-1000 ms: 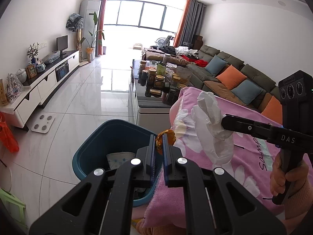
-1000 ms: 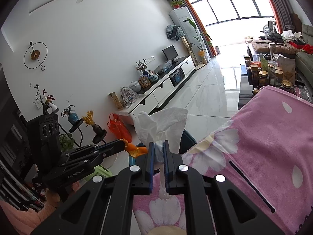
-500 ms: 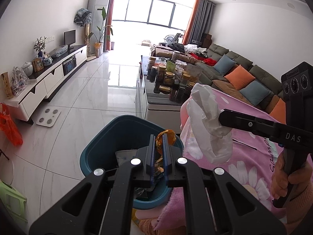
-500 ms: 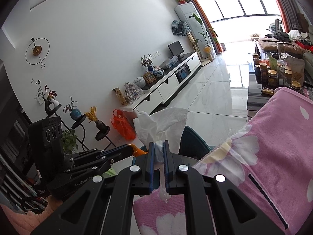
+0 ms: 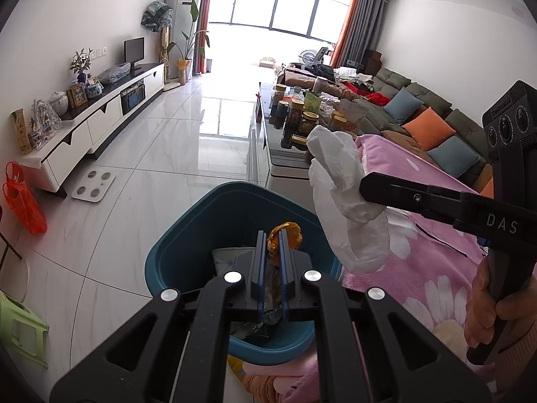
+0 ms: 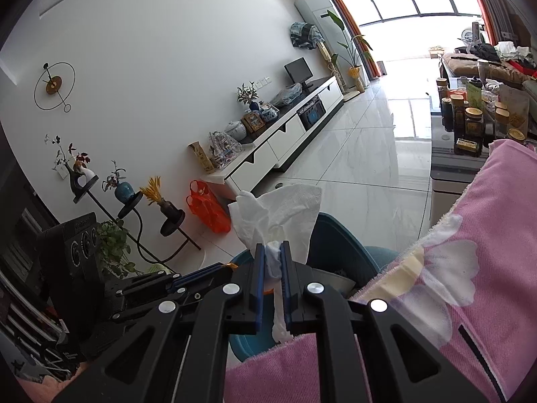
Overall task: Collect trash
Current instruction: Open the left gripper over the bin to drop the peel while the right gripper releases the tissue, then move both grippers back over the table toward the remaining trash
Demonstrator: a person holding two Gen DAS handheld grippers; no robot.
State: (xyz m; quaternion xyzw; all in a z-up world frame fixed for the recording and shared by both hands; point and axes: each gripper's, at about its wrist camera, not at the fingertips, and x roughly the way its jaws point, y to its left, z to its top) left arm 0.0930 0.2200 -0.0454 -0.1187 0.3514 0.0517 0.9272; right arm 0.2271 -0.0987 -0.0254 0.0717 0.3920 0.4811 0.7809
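Closest in, the left gripper (image 5: 271,235) has its jaws drawn narrow on an orange scrap (image 5: 288,237), held over the open mouth of the teal bin (image 5: 174,255) on the pale tiled floor (image 5: 167,154). The bin already holds some wrappers. Just beside it, the right gripper (image 6: 271,247) pinches a crumpled white tissue (image 6: 278,211) tight, near the bin's rim and above the near edge of the table, which is draped in a pink flowered blanket (image 6: 496,235). Past the blanket's far edge, a low glass-topped table (image 5: 268,147) is crowded with jars. Along the left wall runs a white TV cabinet (image 5: 100,114); a grey sofa (image 5: 419,107) with orange and blue cushions lines the right. Bright windows (image 5: 275,10) close the far end.
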